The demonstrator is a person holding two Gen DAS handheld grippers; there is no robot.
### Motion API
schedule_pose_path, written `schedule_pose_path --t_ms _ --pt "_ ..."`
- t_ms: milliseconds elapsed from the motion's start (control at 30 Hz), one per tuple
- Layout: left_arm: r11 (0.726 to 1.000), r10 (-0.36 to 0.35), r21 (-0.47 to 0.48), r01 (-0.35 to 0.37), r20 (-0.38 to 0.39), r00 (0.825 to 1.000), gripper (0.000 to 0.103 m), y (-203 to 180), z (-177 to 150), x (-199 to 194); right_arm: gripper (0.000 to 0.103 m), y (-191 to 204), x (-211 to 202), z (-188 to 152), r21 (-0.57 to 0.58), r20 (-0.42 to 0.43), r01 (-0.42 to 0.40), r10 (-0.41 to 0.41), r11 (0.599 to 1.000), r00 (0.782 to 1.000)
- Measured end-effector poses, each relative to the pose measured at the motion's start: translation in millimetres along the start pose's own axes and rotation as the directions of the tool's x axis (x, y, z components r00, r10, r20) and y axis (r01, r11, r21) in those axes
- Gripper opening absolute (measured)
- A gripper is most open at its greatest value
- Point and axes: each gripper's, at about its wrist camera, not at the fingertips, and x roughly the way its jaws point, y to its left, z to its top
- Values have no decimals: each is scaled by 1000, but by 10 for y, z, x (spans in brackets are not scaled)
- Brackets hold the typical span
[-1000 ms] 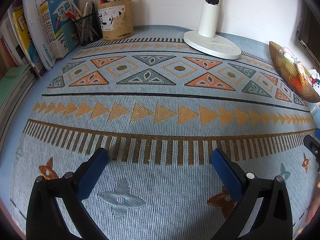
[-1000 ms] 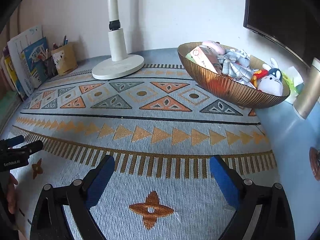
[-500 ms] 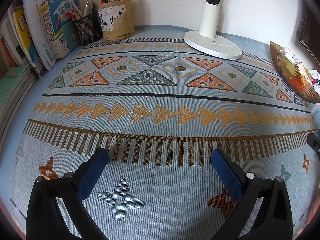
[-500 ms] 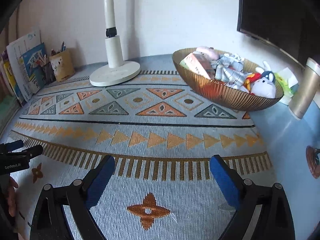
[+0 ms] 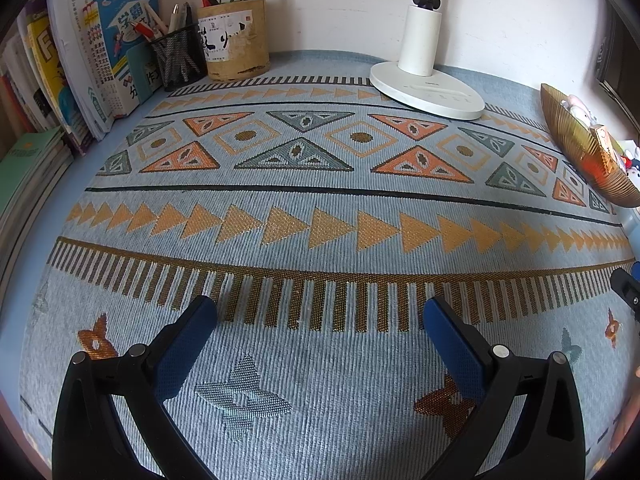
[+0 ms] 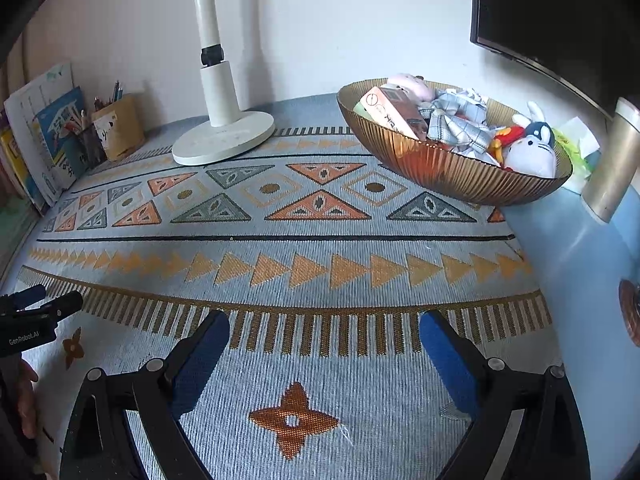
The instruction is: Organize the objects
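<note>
Between the earlier right-wrist frames and now the amber bowl (image 6: pixel 452 168) has slid in view and the lamp post leans differently, so your right gripper (image 6: pixel 324 344) has shifted its aim a little; your left-wrist view reads unchanged. Both tongs spread wide, nothing between the blue pads, each hovering over bare patterned mat (image 5: pixel 320 240). Left gripper (image 5: pixel 320 328) likewise empty, pitched down at the cloth. Step in hand, by my reading: either finished or not begun, since no loose item lies on the mat. Toys, a box (image 6: pixel 394 114) and checked cloth (image 6: pixel 460 120) sit in the bowl at far right; pens stand in the mesh cup (image 5: pixel 178 60) and round holder (image 5: pixel 234 40) at far left. Next move calls for picking a target first, then a long reach forward from this low, tilted pose.
</note>
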Motion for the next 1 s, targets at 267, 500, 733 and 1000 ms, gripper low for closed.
schedule_pose_path --t_ms 267,500,733,1000 --pt "1000 1 -1 -1 0 1000 103 -7 0 -4 96 6 11 -6 1 -8 -4 4 1000 1000" --pt "1000 5 -2 -5 -1 1000 103 -6 -7 -6 96 -7 33 -6 9 -22 -11 11 1000 1000" --pt "1000 16 -16 -16 -1 1000 103 18 -7 -7 96 15 56 -14 -1 -40 -23 22 1000 999" --pt "1000 14 -16 -14 -1 1000 103 18 -5 -2 96 -20 114 -8 21 -73 -24 25 1000 997"
